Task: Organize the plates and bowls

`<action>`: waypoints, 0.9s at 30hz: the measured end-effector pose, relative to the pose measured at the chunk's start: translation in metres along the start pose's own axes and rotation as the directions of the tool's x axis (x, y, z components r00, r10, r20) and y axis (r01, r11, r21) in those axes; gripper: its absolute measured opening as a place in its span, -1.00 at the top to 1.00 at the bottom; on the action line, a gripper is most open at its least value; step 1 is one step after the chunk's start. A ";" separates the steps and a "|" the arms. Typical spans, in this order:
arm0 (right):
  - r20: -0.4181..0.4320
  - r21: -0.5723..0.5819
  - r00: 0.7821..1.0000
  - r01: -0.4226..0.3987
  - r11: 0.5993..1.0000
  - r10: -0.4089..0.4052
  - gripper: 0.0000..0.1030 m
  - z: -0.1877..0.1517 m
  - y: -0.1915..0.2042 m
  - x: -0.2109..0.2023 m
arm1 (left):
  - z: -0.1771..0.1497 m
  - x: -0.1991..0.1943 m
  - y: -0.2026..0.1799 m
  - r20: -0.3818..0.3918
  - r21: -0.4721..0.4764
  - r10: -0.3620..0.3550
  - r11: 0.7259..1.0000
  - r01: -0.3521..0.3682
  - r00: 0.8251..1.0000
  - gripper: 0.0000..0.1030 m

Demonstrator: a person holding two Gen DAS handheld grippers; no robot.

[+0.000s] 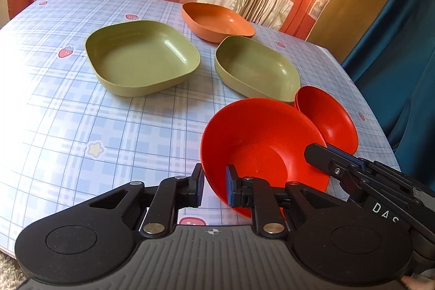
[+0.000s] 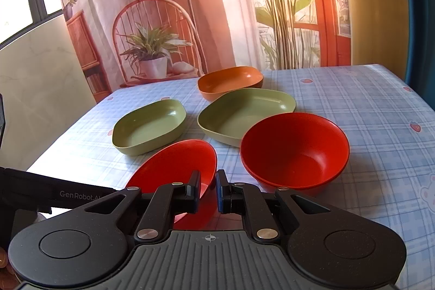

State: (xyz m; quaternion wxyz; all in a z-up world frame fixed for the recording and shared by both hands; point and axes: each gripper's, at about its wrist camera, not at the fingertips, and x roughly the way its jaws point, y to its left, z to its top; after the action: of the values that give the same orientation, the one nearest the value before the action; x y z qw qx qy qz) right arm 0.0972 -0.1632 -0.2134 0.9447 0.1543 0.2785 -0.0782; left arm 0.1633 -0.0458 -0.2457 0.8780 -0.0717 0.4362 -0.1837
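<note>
A red bowl (image 1: 261,143) is tilted and lifted off the table, held from both sides. My left gripper (image 1: 214,188) is shut on its near rim. My right gripper (image 2: 206,192) is shut on the same bowl (image 2: 176,167) at its other rim, and shows in the left wrist view (image 1: 320,156). A second red bowl (image 2: 295,151), which looks like a stack of two, stands to the right (image 1: 329,118). Two green square plates (image 1: 141,56) (image 1: 258,67) and an orange square plate (image 1: 217,21) lie farther back.
The table (image 1: 81,127) has a blue checked cloth with strawberry prints. Its right edge (image 1: 380,127) is close to the red bowls. A printed backdrop hangs behind the table, with a blue curtain (image 1: 402,45) to the right.
</note>
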 end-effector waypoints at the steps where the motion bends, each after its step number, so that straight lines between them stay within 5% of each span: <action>1: 0.003 0.000 1.000 0.000 1.000 0.000 0.79 0.000 0.000 0.000 | 0.001 -0.002 -0.001 0.007 0.005 0.001 1.000 -0.001 1.000 0.65; 18: 0.122 0.007 0.992 0.004 1.000 -0.005 0.78 0.020 -0.012 -0.018 | 0.035 -0.029 -0.025 0.120 0.097 -0.067 0.994 0.056 0.990 0.65; 27: 0.167 0.088 0.984 0.042 0.995 -0.056 0.77 0.033 -0.048 -0.022 | 0.059 -0.009 -0.069 0.088 0.197 -0.083 0.978 0.065 0.993 0.65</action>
State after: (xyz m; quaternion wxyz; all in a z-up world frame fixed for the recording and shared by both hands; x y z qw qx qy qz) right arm 0.0843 -0.2185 -0.1865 0.9554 0.1800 0.1974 -0.1258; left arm 0.1871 -0.1077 -0.1829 0.8932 -0.0108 0.3707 -0.2542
